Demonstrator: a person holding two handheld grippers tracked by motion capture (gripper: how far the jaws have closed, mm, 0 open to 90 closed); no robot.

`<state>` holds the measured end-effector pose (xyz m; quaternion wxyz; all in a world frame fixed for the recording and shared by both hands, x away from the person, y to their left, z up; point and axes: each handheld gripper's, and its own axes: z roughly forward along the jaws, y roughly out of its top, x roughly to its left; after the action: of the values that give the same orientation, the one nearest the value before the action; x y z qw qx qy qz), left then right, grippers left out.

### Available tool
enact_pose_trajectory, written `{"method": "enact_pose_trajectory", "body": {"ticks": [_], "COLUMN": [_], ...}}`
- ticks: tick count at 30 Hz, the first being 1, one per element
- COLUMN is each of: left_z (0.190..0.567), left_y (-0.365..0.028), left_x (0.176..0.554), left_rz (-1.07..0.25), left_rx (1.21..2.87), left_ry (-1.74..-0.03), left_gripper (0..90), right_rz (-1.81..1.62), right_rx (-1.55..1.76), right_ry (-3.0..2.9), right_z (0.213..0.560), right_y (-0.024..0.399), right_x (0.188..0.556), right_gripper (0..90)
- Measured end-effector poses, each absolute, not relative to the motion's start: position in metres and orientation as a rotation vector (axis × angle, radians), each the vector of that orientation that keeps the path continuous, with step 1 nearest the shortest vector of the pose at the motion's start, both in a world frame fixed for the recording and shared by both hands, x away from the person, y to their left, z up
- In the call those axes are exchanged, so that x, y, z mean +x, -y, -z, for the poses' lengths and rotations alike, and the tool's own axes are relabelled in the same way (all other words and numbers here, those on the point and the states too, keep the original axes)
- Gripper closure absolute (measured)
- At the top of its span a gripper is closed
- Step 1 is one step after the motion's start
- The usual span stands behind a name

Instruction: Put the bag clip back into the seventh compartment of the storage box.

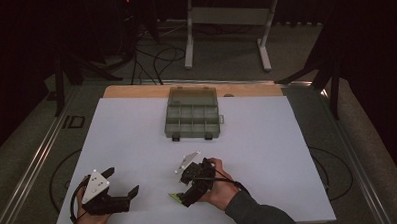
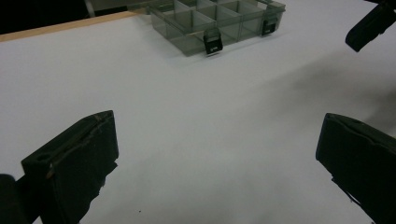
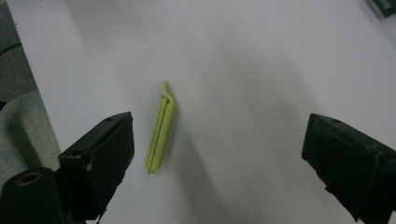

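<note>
One small lime-green clip [image 3: 160, 133] is the thing in hand here, and it lies flat on the white tabletop [image 1: 127, 139], untouched, near the front edge at about six o'clock. The right gripper [image 1: 185, 188] hovers just above it with its jaws spread wide; in the right gripper view the clip sits between them, closer to the left-hand jaw, with nothing clasped. The left gripper [image 1: 123, 181] rests toward seven o'clock, well apart from the clip, its jaws equally wide and empty. At twelve o'clock, near the far edge, a grey compartment box [image 1: 192, 117] stands with its lid up, and its cells look bare from where I stand. So I'd judge the job barely begun: the approach is made, but the grasp, the lift and the carry toward that box, if that is where it goes, are all left to do.
</note>
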<state>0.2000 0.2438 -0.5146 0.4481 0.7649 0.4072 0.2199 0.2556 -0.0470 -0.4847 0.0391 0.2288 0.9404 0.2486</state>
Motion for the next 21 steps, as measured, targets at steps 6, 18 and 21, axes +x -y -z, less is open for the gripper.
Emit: {"method": "enact_pose_trajectory", "body": {"ticks": [6, 18, 21], "left_z": [0.515, 0.515, 0.515], "left_y": [-0.244, -0.244, -0.244], "left_x": [0.200, 0.200, 0.200], "left_rz": [-0.545, -0.544, -0.544], "left_rx": [1.894, 1.895, 1.894], "left_ry": [-1.007, -1.007, -1.007], "left_gripper": [0.0, 0.0, 0.0], "right_rz": [-0.726, -0.666, -0.657], "right_rx": [0.675, 0.650, 0.637], "right_ry": [-2.913, -2.952, -2.955], "right_z": [0.488, 0.494, 0.496], "right_y": [0.039, 0.028, 0.026], "right_x": [0.254, 0.252, 0.252], "right_gripper": [8.9, 9.4, 9.4]}}
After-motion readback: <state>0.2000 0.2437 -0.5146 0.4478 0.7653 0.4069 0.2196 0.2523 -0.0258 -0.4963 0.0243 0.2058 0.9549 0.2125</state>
